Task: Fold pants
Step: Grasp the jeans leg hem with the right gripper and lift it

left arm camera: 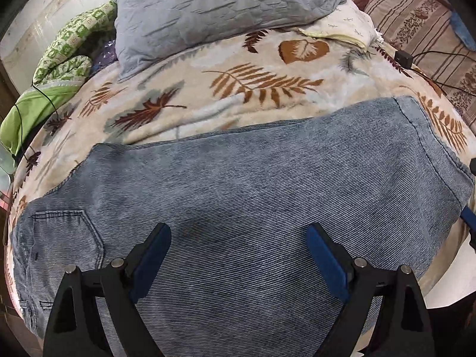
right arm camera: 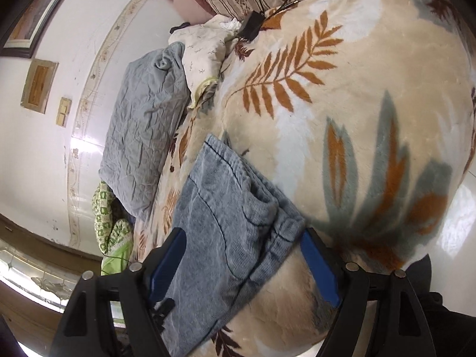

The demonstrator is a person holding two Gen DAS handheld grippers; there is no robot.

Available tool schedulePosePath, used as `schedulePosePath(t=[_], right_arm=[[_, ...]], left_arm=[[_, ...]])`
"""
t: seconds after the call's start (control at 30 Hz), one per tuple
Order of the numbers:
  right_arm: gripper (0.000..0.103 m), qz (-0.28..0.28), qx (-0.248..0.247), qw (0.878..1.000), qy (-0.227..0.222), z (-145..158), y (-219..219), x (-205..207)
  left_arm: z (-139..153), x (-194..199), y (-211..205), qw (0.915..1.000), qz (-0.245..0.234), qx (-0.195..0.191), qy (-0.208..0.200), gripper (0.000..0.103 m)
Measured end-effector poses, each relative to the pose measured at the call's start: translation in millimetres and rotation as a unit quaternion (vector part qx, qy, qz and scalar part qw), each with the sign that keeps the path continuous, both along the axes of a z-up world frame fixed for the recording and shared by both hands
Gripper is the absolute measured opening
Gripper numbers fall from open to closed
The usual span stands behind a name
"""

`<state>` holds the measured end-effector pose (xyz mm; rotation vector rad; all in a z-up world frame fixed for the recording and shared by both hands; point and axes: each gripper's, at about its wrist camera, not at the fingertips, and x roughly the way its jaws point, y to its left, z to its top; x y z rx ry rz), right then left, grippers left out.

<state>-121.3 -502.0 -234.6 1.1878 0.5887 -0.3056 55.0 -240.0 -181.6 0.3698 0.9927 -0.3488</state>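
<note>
Blue-grey denim pants (left arm camera: 253,178) lie flat across a leaf-patterned blanket (left arm camera: 208,89) on a bed, a back pocket (left arm camera: 65,238) showing at the left end. My left gripper (left arm camera: 238,233) hovers open above the middle of the pants, nothing between its fingers. At the right end of the pants, a blue-padded finger of my right gripper shows at the frame edge (left arm camera: 468,217). In the right wrist view the stitched end of the pants (right arm camera: 226,208) lies between the wide-open fingers of my right gripper (right arm camera: 244,232). The pads stand beside the cloth without pinching it.
A grey pillow (left arm camera: 208,9) and a cream pillow (left arm camera: 351,26) lie at the far side of the bed, green patterned cloth (left arm camera: 65,47) at the far left. A black box with a cable (left arm camera: 403,58) rests on the blanket beside a striped pillow (left arm camera: 431,29). A white wall (right arm camera: 44,163) stands behind.
</note>
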Motion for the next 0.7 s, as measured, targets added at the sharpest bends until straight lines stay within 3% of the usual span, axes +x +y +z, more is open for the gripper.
schedulePosePath(t=[0.1,0.23,0.33,0.53,0.7], right_arm=[[0.077,-0.001,-0.015,1.0,0.004,2,1,8],[0.039,0.002,-0.024,0.999,0.022,-2,0,15],[0.026,0.0,-0.029,0.999,0.027,-3,-2,16],[0.021,0.016,-0.079,0.996,0.034,10,7,19],[0.021,0.04,-0.16,0.986,0.027,43,34,30]], left_arm=[[0,1,-1,1.0,-0.001,-0.003,0.001,0.092],[0,3,-2,1.0,0.003,-0.005,0.005,0.092],[1,4,-2,1.0,0.003,-0.006,0.007,0.092],[15,6,12,0.9997,0.016,-0.018,0.006,0.092],[44,9,55,0.9981,0.049,-0.029,-0.024,0.092]])
